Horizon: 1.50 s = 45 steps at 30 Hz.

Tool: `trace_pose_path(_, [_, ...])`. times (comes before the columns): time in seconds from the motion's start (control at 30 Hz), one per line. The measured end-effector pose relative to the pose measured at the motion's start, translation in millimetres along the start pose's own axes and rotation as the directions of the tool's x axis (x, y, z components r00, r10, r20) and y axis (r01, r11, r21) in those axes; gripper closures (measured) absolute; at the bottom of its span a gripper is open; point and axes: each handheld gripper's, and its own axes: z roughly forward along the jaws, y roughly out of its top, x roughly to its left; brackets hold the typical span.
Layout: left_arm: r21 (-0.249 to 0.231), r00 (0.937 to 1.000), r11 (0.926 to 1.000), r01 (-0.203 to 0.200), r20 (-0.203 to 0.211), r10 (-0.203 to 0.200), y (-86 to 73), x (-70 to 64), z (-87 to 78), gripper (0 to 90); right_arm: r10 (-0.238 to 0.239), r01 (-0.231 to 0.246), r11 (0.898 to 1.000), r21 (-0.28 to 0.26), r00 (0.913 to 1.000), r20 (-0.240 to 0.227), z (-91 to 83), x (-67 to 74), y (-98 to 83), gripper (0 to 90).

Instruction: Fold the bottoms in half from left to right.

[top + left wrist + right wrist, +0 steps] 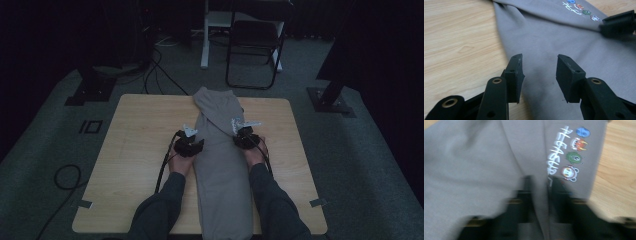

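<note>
Grey garment [220, 165]; right tool [540, 182] blurred.

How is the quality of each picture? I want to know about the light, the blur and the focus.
High view: dim and underexposed, the surroundings nearly black, yet the table and grey garment stay readable. Left gripper view: bright and evenly lit, the left tongs sharp, the garment print farther off slightly soft. Right gripper view: smeared by motion blur, worst on the right tongs; the print stays recognisable.
</note>
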Motion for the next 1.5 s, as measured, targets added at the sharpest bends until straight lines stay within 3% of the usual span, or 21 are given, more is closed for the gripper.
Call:
trace_pose_path(0.1, [0.059, 0.9997, 0.9979, -0.026, -0.004, 0.026, -4.3, -2.7, 10.4, 56.6, 0.021, -0.02, 0.997, -0.074, 0.9998, 0.007, -14.4, -7.8, -0.4, 89.3])
trace_pose_path(0.13, [0.078, 0.9997, 0.9967, -0.024, -0.001, 0.025, -6.1, -2.7, 13.5, 56.3, 0.014, -0.01, 0.997, -0.073, 0.9985, 0.053, -18.8, -13.7, -3.0, 88.5])
trace_pose_path(0.23, [0.069, 0.9999, 0.9975, -0.015, 0.003, 0.014, -7.4, -2.6, 14.0, 55.7, 0.027, -0.024, 0.999, -0.033, 0.9975, 0.065, -14.9, -19.8, -8.0, 85.5])
trace_pose_path(0.3, [0.071, 0.9998, 0.9973, -0.017, -0.009, 0.018, -5.9, -2.2, 14.7, 55.4, 0.045, -0.043, 0.999, -0.023, 0.9936, 0.103, -10.4, -25.3, -15.1, 73.7])
trace_pose_path(0.5, [0.038, 0.9993, 0.9992, 0.016, -0.033, -0.015, 7.3, 4.0, 23.9, 54.5, 0.074, -0.072, 0.997, -0.022, 0.9928, 0.094, -10.9, -29.0, -15.6, 72.1])
trace_pose_path(0.63, [0.075, 0.9995, 0.997, 0.018, -0.029, -0.016, 16.1, 5.3, 36.4, 54.3, 0.075, -0.073, 0.997, -0.021, 0.9927, 0.095, -10.4, -28.0, -15.0, 72.4])
trace_pose_path(0.77, [0.091, 0.9997, 0.9956, 0.022, 0.003, -0.023, 15.1, 5.4, 36.4, 78.2, 0.075, -0.073, 0.997, -0.026, 0.9933, 0.088, -10.8, -29.0, -16.1, 72.2])
trace_pose_path(0.83, [0.094, 0.9999, 0.9955, -0.008, -0.008, 0.009, 13.0, 2.9, 33.1, 82.4, 0.074, -0.072, 0.997, -0.026, 0.9942, 0.078, -11.9, -29.0, -17.3, 72.3])
trace_pose_path(0.97, [0.096, 0.9998, 0.9953, -0.009, 0.019, 0.007, 0.4, 4.7, 17.2, 82.5, 0.051, -0.051, 0.998, -0.027, 0.9983, 0.026, -22.9, -22.2, -29.1, 72.4])
trace_pose_path(1.13, [0.092, 0.9982, 0.9947, -0.047, 0.04, 0.044, -21.9, 2.4, -10.1, 82.1, 0.003, -0.003, 0.999, -0.037, 1.0, -0.008, -37.4, -9.9, -45.9, 73.4])
trace_pose_path(1.27, [0.089, 0.9969, 0.9946, -0.053, 0.064, 0.047, -40.4, 0.3, -32.5, 81.8, -0.031, 0.031, 0.999, -0.009, 0.9974, -0.065, -54.7, 0.5, -60.0, 77.4])
trace_pose_path(1.37, [0.093, 0.9954, 0.993, -0.072, 0.07, 0.066, -52.5, -4.9, -48.2, 82.0, -0.03, 0.03, 1.0, 0.003, 0.9941, -0.105, -66.4, 7.0, -70.7, 82.8])
trace_pose_path(1.4, [0.091, 0.9948, 0.9931, -0.073, 0.077, 0.066, -57.3, -6.7, -53.3, 82.6, -0.026, 0.025, 1.0, -0.009, 0.9915, -0.128, -72.5, 11.3, -79.4, 89.1])
trace_pose_path(1.5, [0.085, 0.9943, 0.9941, -0.066, 0.088, 0.059, -66.5, -12.4, -63.1, 82.7, -0.02, 0.018, 1.0, -0.011, 0.9898, -0.141, -75.5, 13.7, -83.3, 89.7])
